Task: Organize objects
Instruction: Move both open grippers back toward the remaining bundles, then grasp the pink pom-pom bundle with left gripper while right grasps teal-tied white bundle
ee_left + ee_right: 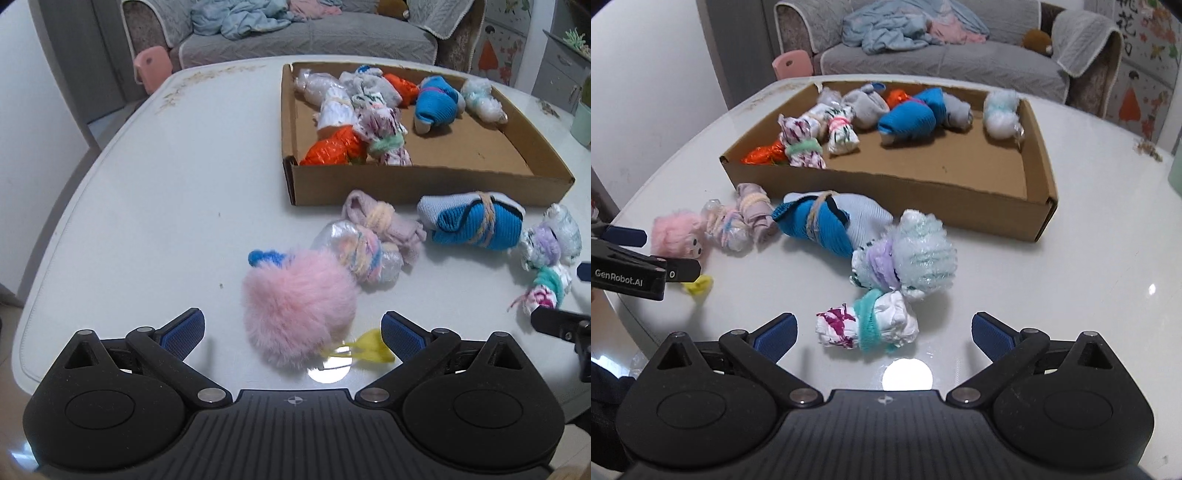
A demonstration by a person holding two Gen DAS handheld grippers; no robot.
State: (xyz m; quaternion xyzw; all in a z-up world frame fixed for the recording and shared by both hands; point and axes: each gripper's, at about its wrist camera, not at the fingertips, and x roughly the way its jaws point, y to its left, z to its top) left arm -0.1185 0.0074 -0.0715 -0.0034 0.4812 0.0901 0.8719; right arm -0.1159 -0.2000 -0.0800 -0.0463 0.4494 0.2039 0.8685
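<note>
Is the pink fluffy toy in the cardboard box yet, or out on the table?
Out. The pink fluffy toy lies on the table, short of the cardboard box, between the open left gripper fingers, not gripped.

Bright even indoor light, round lamp glare on glossy table, soft shadows, fisheye-bent edges, mild blur.

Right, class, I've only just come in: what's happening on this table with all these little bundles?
A person with a gripper in each hand is sorting tied bundles into a cardboard box, which already holds several. The left gripper is open around a pink fluffy toy on the white table. The right gripper is open in front of a white bundle with a teal band. Neither grips anything yet. A blue bundle and others wait outside.
</note>
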